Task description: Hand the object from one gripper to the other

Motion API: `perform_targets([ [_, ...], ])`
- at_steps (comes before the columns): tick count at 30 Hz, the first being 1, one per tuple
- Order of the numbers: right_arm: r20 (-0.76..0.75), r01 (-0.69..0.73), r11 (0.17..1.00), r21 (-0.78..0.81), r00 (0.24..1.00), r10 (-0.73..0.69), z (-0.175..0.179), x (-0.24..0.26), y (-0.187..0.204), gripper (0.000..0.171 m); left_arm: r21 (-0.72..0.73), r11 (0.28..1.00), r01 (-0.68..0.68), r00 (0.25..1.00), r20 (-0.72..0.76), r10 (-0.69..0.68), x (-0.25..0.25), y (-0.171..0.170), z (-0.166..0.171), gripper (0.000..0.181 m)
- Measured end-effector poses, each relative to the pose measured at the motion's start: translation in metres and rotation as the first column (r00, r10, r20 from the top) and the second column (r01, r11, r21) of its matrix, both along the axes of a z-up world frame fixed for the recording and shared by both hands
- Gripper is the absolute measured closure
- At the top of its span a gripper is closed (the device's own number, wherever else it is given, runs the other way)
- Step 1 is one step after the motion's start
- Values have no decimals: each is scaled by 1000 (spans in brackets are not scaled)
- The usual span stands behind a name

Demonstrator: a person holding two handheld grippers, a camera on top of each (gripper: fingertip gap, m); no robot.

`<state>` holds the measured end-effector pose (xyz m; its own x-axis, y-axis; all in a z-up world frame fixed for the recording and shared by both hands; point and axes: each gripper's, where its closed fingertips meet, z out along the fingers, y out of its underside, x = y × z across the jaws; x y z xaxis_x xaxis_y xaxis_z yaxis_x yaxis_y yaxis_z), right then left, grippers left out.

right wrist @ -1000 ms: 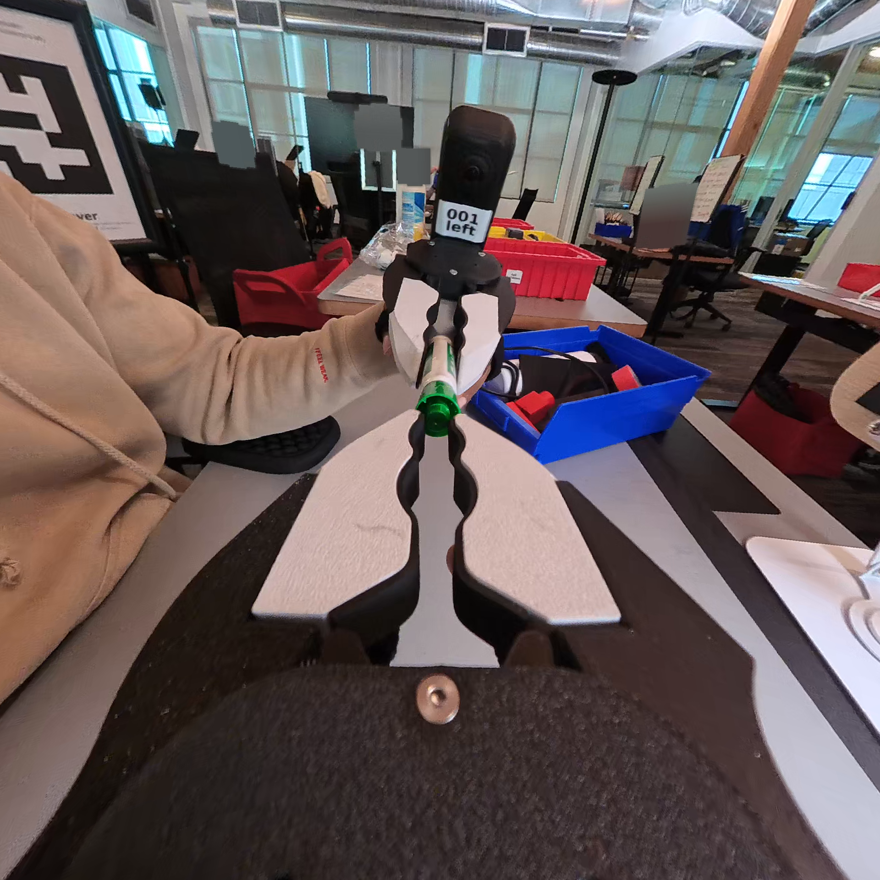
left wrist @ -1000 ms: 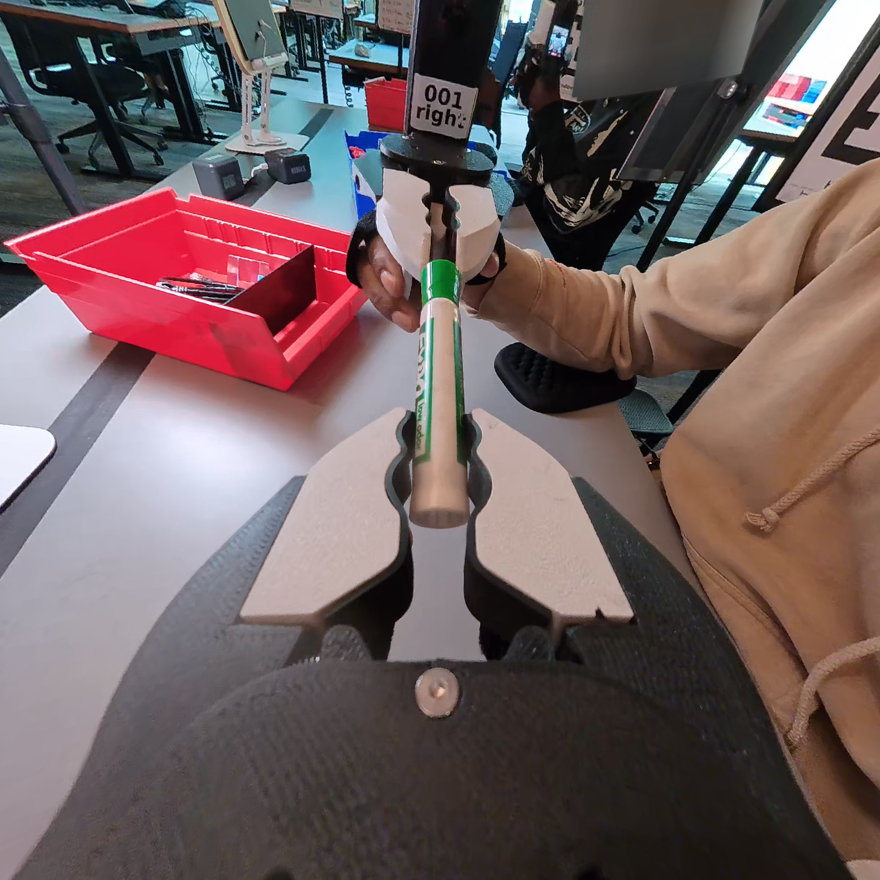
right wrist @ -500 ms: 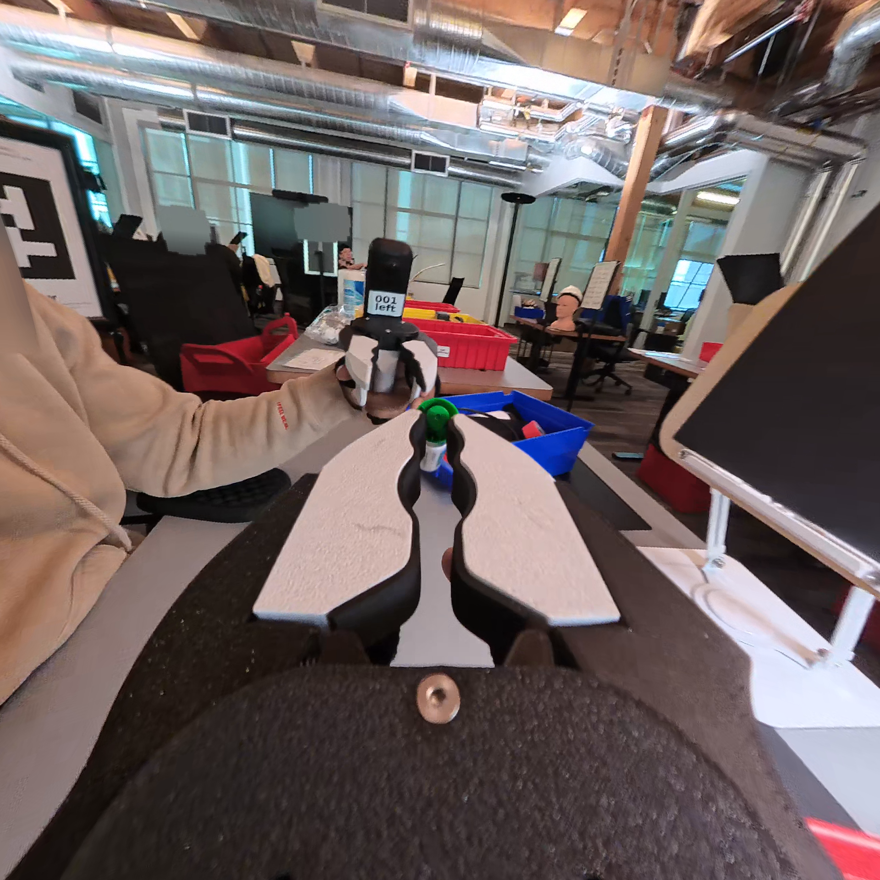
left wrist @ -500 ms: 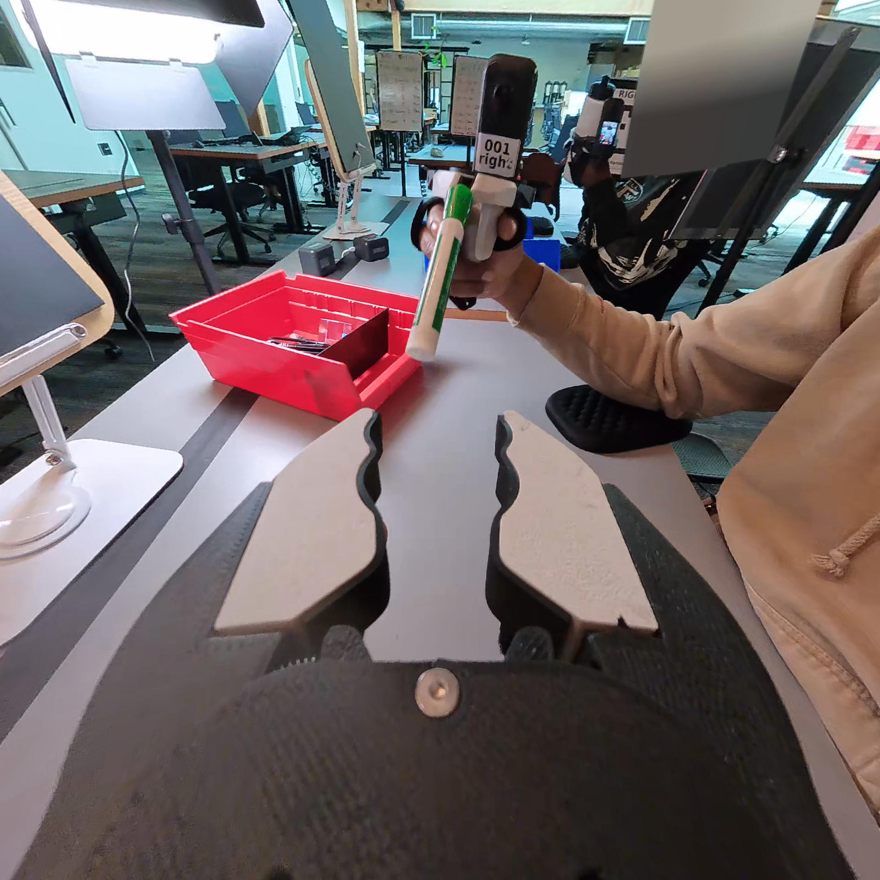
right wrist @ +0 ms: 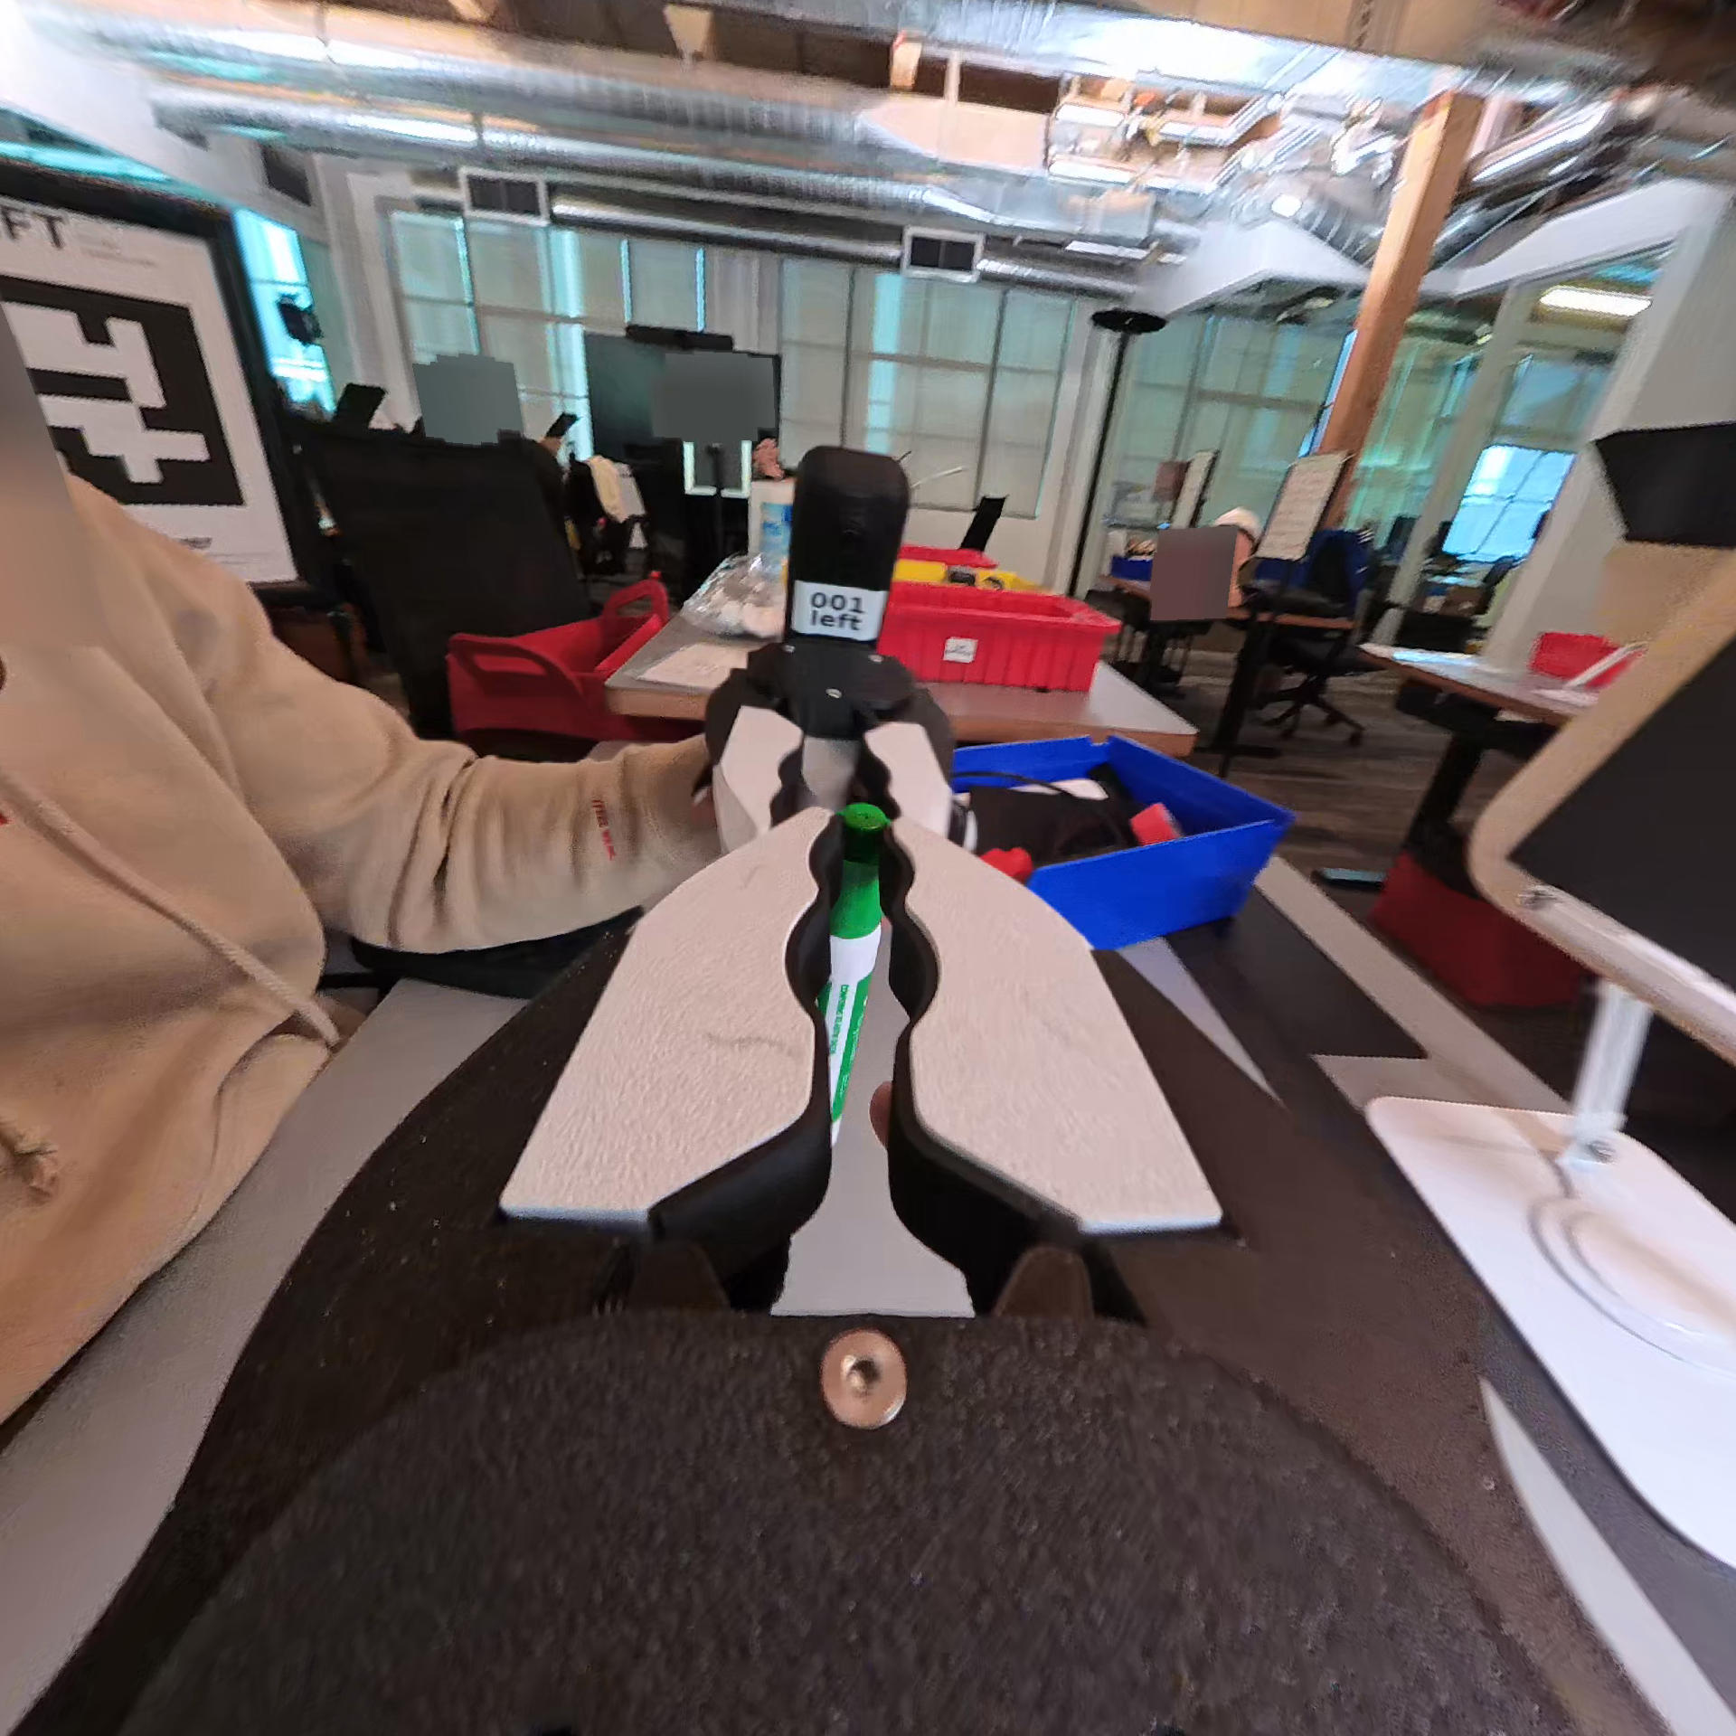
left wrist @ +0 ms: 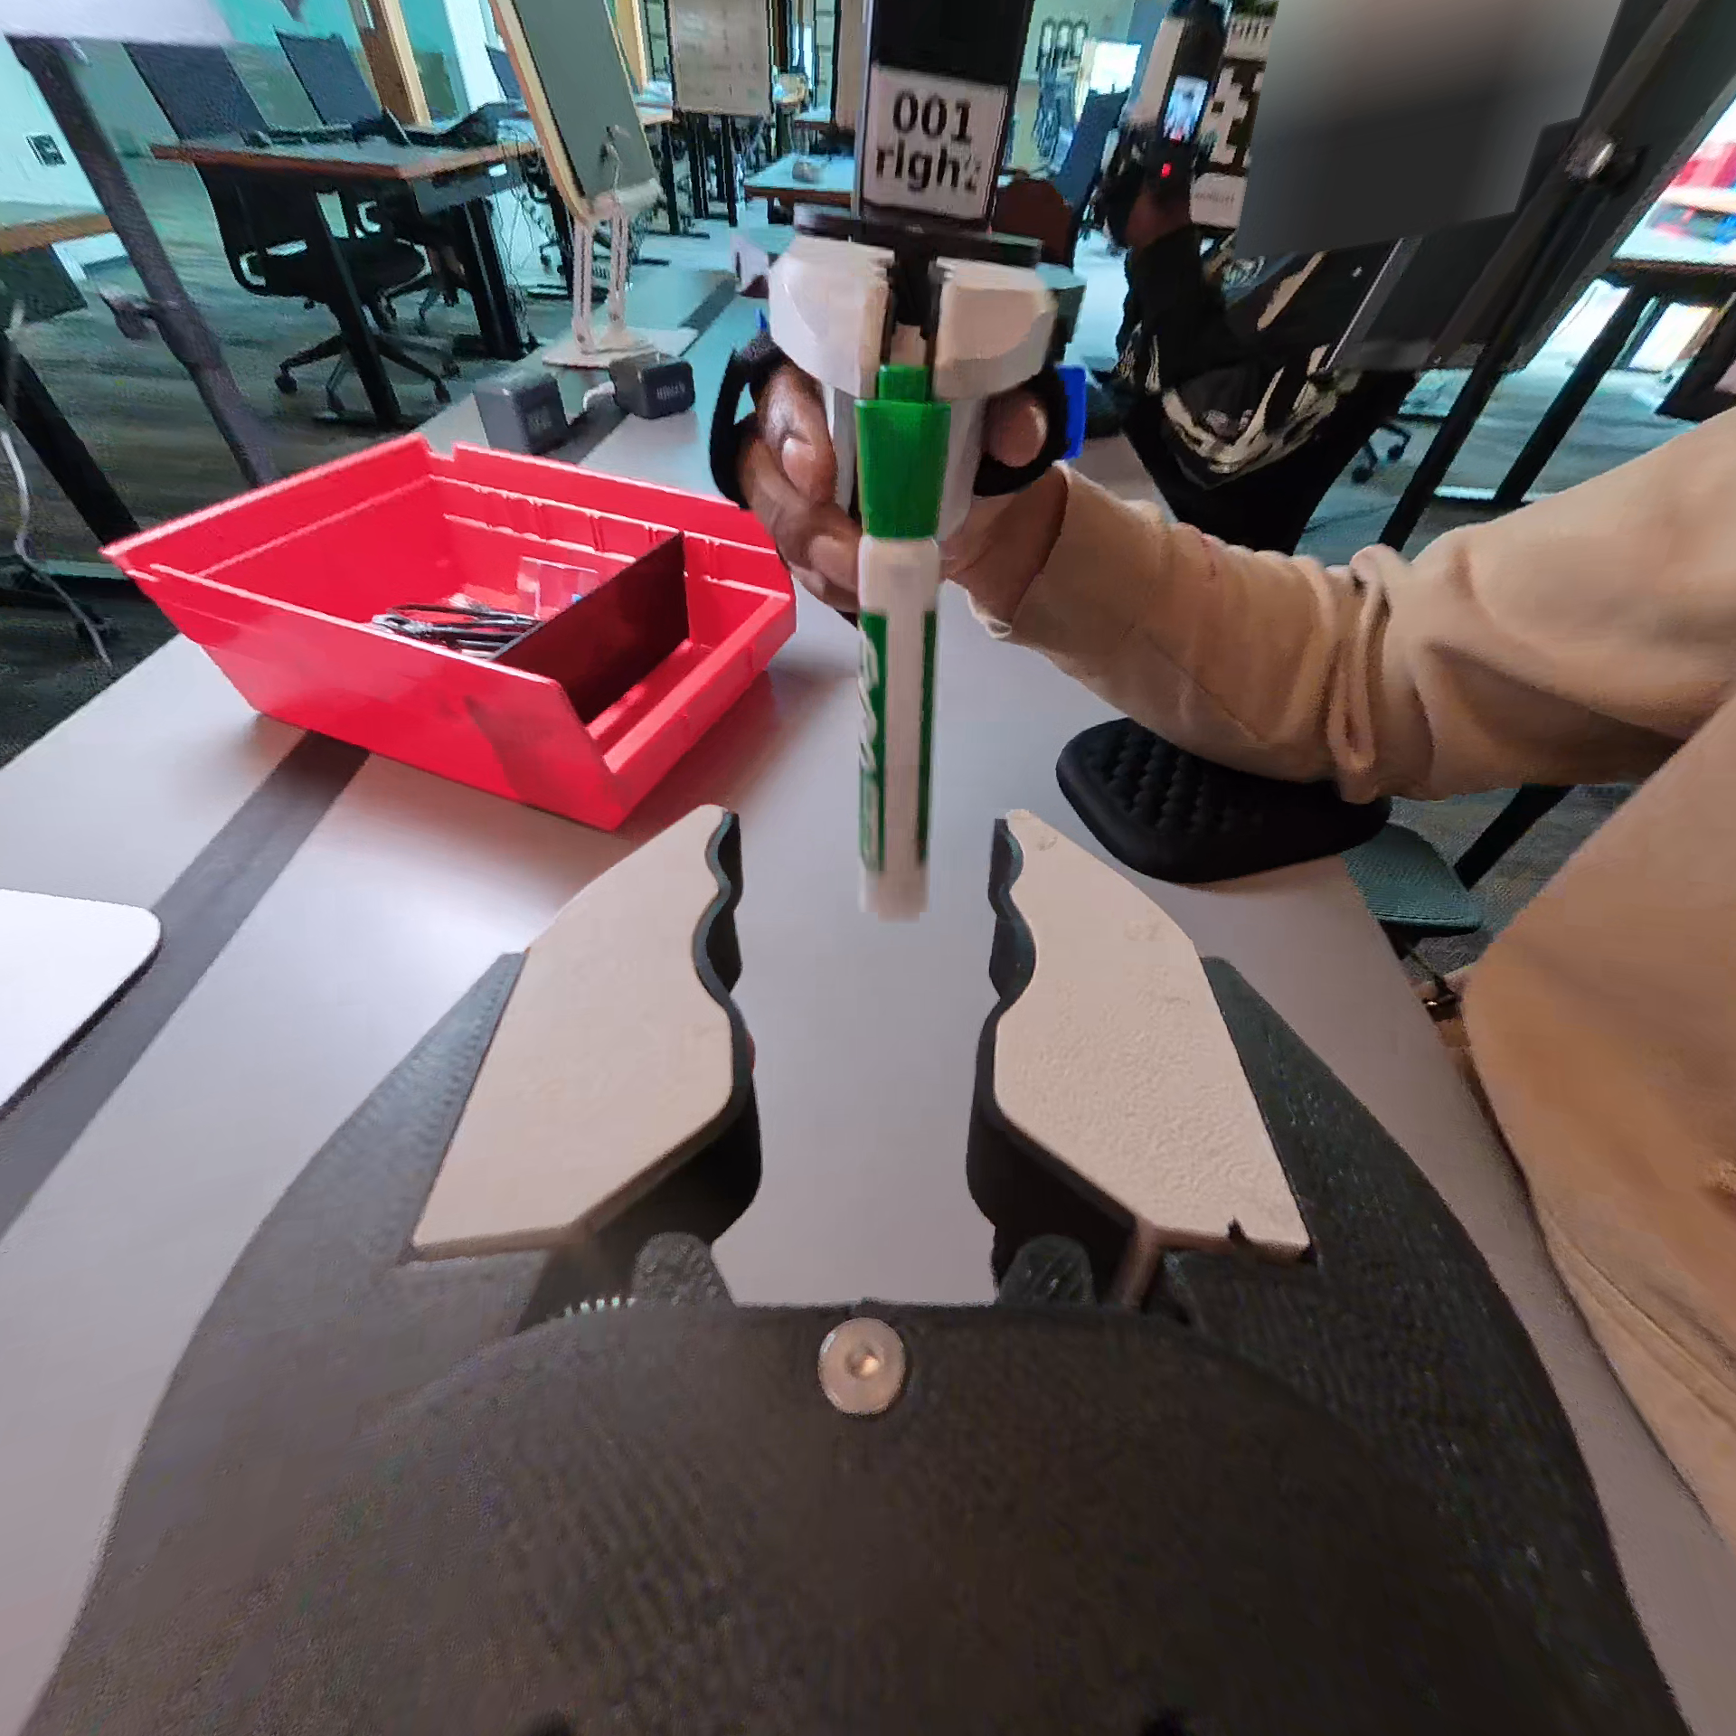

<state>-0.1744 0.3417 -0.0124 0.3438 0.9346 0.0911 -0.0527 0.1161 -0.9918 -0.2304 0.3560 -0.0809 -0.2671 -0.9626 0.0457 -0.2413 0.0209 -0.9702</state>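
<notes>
A green-capped white marker [left wrist: 892, 705] hangs tilted down from my right gripper [left wrist: 906, 376], which is shut on its green cap end. In the right wrist view the marker [right wrist: 850, 986] sits between the closed fingers of my right gripper [right wrist: 860, 831], cap tip poking past them. My left gripper [left wrist: 864, 836] is open and empty. The marker's white lower end sits level with the left gripper's fingertips, in the gap between them and touching neither. The left gripper [right wrist: 831, 770] also shows open just beyond the cap in the right wrist view.
A red bin [left wrist: 451, 611] with dark items stands on the grey table at the left. A blue bin [right wrist: 1155, 845] with parts is behind the left gripper. A black wrist pad [left wrist: 1212, 798] and a white stand base [right wrist: 1550, 1221] lie nearby. A person's beige sleeve [left wrist: 1362, 658] crosses the right.
The left gripper let go of the marker and opened, and the grippers drew apart. They have now come close again, with the marker's end between the open left fingertips. The right stayed shut on it.
</notes>
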Motion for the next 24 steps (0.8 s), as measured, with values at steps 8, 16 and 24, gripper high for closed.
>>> perform_targets([
  [8, 53, -62, 998, -33, 997, 63, -26, -60, 0, 164, 58, 996, 69, 997, 16, -70, 19, -24, -12, 162],
  [16, 17, -7, 986, -170, 1000, 10, -46, -54, 24, 133, -272, 962, -35, 880, 448, 159, -13, 28, 68, 161],
  [24, -82, 75, 992, -105, 993, -84, -31, -67, 30, 152, -306, 952, 11, 845, 513, 154, -11, 24, 71, 161],
])
